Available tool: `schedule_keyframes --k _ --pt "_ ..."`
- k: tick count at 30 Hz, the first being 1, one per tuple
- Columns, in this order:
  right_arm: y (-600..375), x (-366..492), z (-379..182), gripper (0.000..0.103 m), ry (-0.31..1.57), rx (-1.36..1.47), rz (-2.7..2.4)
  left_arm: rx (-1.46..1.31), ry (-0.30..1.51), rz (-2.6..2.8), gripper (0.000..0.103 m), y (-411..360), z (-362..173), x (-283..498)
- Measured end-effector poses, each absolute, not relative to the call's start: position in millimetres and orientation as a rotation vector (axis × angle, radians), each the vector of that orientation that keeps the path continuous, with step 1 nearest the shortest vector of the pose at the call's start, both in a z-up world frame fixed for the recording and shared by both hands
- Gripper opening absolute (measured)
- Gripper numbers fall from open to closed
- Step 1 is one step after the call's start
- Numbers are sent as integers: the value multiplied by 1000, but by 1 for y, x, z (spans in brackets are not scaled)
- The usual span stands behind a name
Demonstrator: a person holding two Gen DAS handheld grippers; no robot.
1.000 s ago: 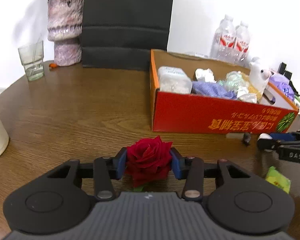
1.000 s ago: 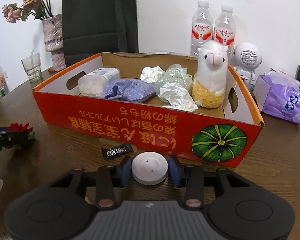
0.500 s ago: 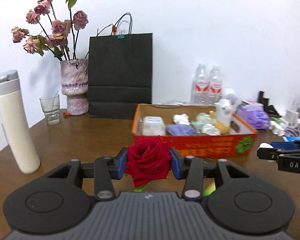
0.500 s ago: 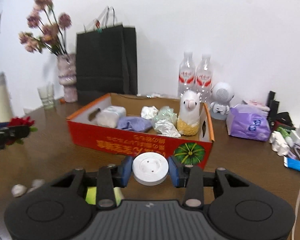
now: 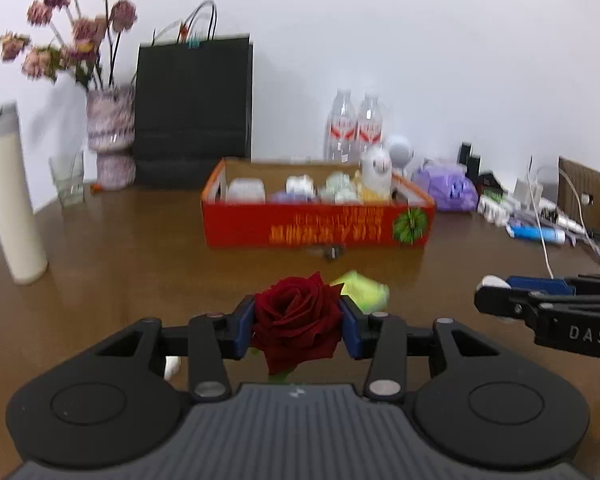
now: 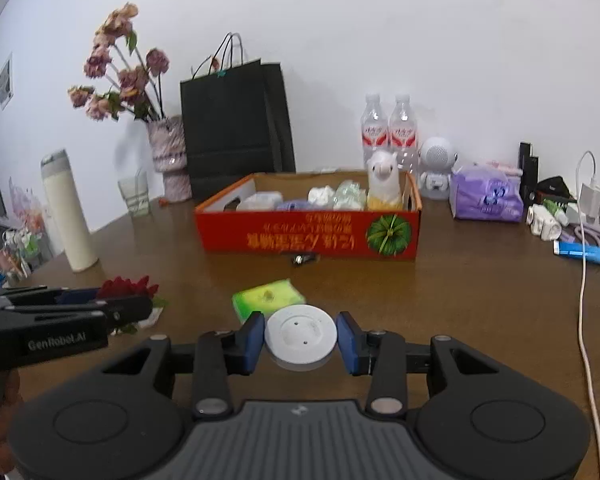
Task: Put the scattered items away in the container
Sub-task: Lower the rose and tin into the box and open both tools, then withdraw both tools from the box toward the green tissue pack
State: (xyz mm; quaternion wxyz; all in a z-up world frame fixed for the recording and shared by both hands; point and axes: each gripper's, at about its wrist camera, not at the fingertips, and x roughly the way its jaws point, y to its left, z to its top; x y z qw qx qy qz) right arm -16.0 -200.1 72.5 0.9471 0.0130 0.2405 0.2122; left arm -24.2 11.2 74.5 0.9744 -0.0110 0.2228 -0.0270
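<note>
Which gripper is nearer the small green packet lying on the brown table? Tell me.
Right. The right gripper, holding a white round disc, sits just behind the green packet; the left gripper, holding a red rose, is off to its left.

Black tool [image 5: 298, 326], blue pads [image 6: 253, 338], silver screws

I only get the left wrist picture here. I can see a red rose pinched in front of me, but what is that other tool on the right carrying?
Observer: The right gripper is shut on a round white disc, flat face up, with small holes in it.
Operator: And the blurry green thing past my rose?
Observer: In the right wrist view it is sharp: a flat green packet lying on the table, short of the orange box.
Operator: Something dark sits by the box front. What is it?
Observer: A small dark wrapped piece lying against the box's front wall; its print is too small to read.
</note>
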Motion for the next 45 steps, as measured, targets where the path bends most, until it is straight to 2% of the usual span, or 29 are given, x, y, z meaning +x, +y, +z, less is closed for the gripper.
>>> schedule_keyframes --k 4,7,11,19,22,25,28,29,31,32,35,37,41,42,43,45 --pt "-198 17 102 38 418 -14 449 12 379 -58 45 19 109 24" --pt "-191 67 133 38 383 -23 471 -1 400 -38 45 23 124 80" --pt "-171 161 155 38 504 41 514 -37 521 -7 44 33 126 168" --pt "-107 295 111 38 759 -44 445 43 772 42 45 34 85 286" --pt "-92 322 82 38 863 -94 418 88 841 44 45 35 67 299" --pt "-81 333 64 38 893 -148 394 110 861 44 50 37 56 303" --pt "-75 339 55 38 911 -130 406 125 876 31 52 38 47 302" --pt "-74 340 52 38 922 -126 404 133 870 28 53 37 47 302" --pt "-74 343 48 39 932 -117 398 134 874 13 65 35 48 300" --pt "-73 345 48 41 936 -114 395 125 875 12 67 36 50 299" --pt "-79 342 56 51 925 -82 379 95 850 3 68 38 63 294" --pt "-86 337 68 54 914 -47 385 89 825 4 77 38 77 287" --pt "-96 321 97 65 885 -41 378 53 819 17 85 40 102 275" --pt "-98 316 104 70 880 -48 367 38 828 24 91 41 108 271" --pt "-100 311 112 73 879 -52 354 23 836 31 102 42 113 267" --pt "-104 302 124 80 888 -57 337 2 853 45 103 43 121 257"
